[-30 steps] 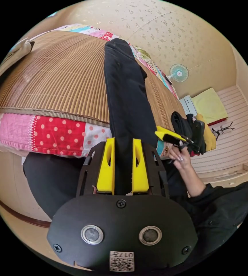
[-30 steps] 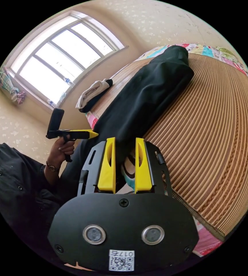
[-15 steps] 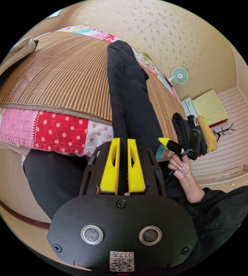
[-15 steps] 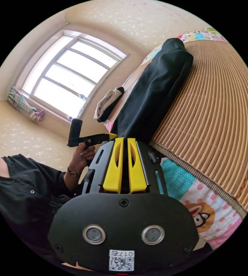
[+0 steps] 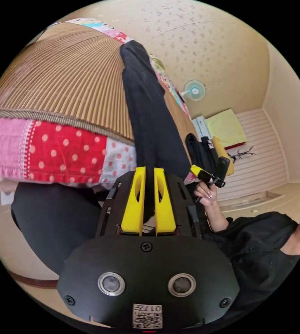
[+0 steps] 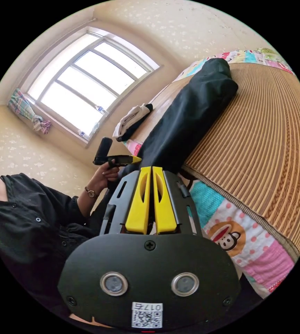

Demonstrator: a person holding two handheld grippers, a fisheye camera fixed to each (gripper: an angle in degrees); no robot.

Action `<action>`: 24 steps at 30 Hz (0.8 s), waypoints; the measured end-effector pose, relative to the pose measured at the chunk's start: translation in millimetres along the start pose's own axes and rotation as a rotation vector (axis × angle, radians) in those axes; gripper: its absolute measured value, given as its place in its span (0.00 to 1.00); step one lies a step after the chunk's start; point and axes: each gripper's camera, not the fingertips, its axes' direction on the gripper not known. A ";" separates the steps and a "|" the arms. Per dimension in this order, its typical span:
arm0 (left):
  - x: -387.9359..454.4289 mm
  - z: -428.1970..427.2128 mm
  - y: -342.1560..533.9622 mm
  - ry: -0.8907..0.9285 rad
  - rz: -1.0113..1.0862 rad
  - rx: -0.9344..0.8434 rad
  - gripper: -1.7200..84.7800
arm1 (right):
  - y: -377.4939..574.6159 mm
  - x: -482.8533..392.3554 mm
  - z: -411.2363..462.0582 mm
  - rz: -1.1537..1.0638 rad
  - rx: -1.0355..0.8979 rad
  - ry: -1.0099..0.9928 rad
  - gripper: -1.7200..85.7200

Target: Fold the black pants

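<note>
1. In the left gripper view, the bamboo mat (image 5: pixel 63 80) fills the upper left of the frame, with a patchwork quilt (image 5: pixel 52 153) hanging below its edge at the left.
2. The black pants (image 5: pixel 146 114) run as one long narrow strip from the top centre down to the middle of the frame, lying lengthwise on the mat. I judge the legs are already laid one over the other.
3. At the lower centre, the left gripper (image 5: pixel 148 170) has its yellow jaws drawn narrow on the near end of the pants, with black cloth between them.
4. Right of centre, the right gripper (image 5: pixel 200 171) sits in the person's hand (image 5: pixel 205 193) at the same end of the pants. A stack of folded clothes (image 5: pixel 205 153) lies just behind it.
5. In the right gripper view, a window (image 6: pixel 83 87) takes the upper left, and the left gripper (image 6: pixel 127 159) shows left of centre.
6. At the centre, the right gripper (image 6: pixel 151 170) has its jaws nearly together on the pants' near edge (image 6: pixel 188 121); the pants stretch toward the upper right.
7. My reading: the lengthwise fold is done, both ends of the near edge are gripped, and the crosswise folds are not yet made.
</note>
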 end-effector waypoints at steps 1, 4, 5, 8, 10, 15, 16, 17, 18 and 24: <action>5.3 -2.7 1.0 -0.022 0.002 0.007 0.08 | 0.7 1.2 3.5 0.000 -0.018 0.002 0.03; 25.1 -10.7 -1.7 -0.079 0.021 0.009 0.08 | 5.9 1.3 3.6 -0.027 0.010 -0.064 0.03; 29.3 -12.0 -4.3 -0.088 0.027 0.004 0.08 | 6.5 4.1 2.4 -0.018 0.027 -0.072 0.03; 34.0 -19.3 -8.7 -0.087 0.018 0.014 0.09 | 4.8 14.3 -1.7 0.041 0.062 -0.041 0.05; 39.6 -31.2 -7.9 -0.092 0.016 0.049 0.09 | 1.9 17.7 -2.9 0.046 0.066 -0.074 0.06; 45.0 -62.7 -12.0 -0.086 0.019 0.119 0.09 | -6.5 20.6 -0.8 0.037 0.045 -0.103 0.08; 41.4 -60.7 -15.0 -0.070 0.009 0.100 0.09 | -7.4 21.4 -0.2 0.038 0.044 -0.103 0.08; 34.6 -58.1 -19.0 -0.034 -0.012 0.075 0.09 | -9.5 24.1 2.0 0.044 0.040 -0.109 0.07; 31.6 -59.4 -19.8 -0.001 -0.020 0.077 0.09 | -12.2 27.8 6.0 0.059 0.033 -0.124 0.07; 53.3 -98.3 -20.7 -0.024 0.050 0.093 0.07 | -19.7 28.2 1.4 0.051 0.025 -0.084 0.05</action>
